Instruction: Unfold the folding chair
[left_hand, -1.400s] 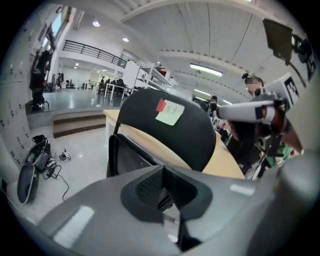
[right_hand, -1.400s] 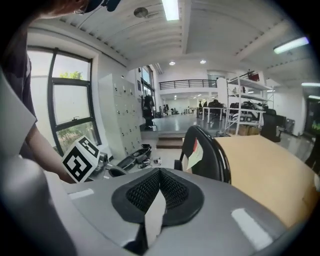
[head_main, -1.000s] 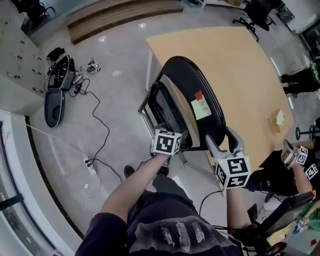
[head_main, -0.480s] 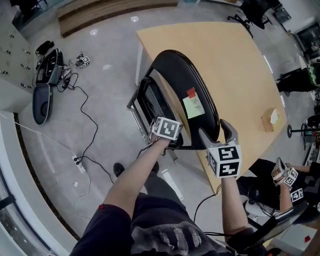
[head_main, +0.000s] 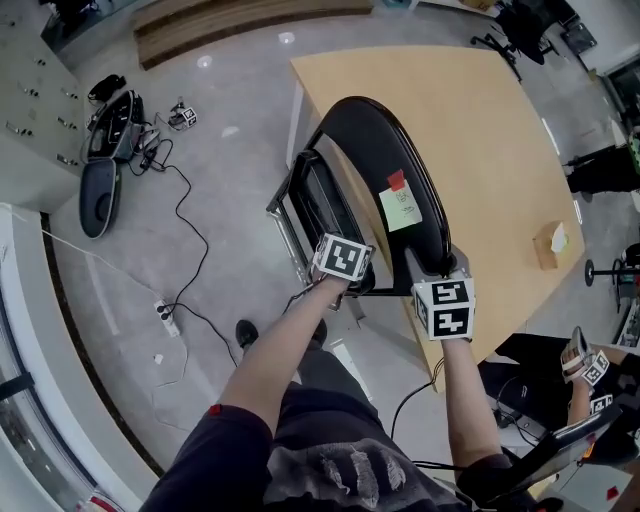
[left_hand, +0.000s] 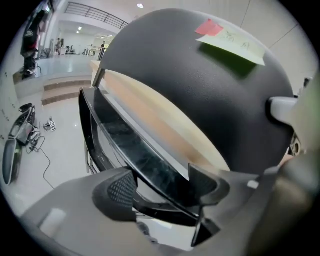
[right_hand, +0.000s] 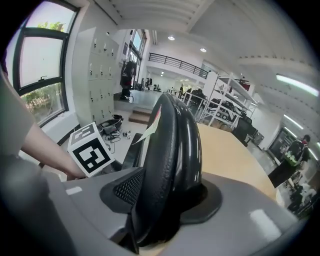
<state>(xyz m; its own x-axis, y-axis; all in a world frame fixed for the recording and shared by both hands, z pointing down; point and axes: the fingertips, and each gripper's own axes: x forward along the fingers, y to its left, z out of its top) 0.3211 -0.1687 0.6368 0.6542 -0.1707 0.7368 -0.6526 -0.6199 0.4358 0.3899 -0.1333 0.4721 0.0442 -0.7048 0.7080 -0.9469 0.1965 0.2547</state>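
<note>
The folded black chair (head_main: 385, 150) leans against the wooden table (head_main: 490, 120), with a green and a red sticky note (head_main: 400, 205) on its backrest. My right gripper (head_main: 440, 270) sits over the backrest's near rim. In the right gripper view its jaws are closing, and the pads (right_hand: 131, 187) press both faces of the padded backrest (right_hand: 172, 150). My left gripper (head_main: 352, 274) is at the seat's near edge. In the left gripper view its jaws (left_hand: 161, 185) are closing, with the seat's dark edge (left_hand: 145, 160) running slantwise between them; I see no firm press.
A cable and a power strip (head_main: 166, 313) lie on the grey floor to the left, with bags (head_main: 105, 150) beyond. A small box (head_main: 553, 243) stands on the table. Another person's hand with a gripper (head_main: 588, 358) shows at the lower right.
Both grippers have come down onto the chair. The right jaws, open above the backrest rim before, now clamp it. The left jaws have narrowed round the seat's edge.
</note>
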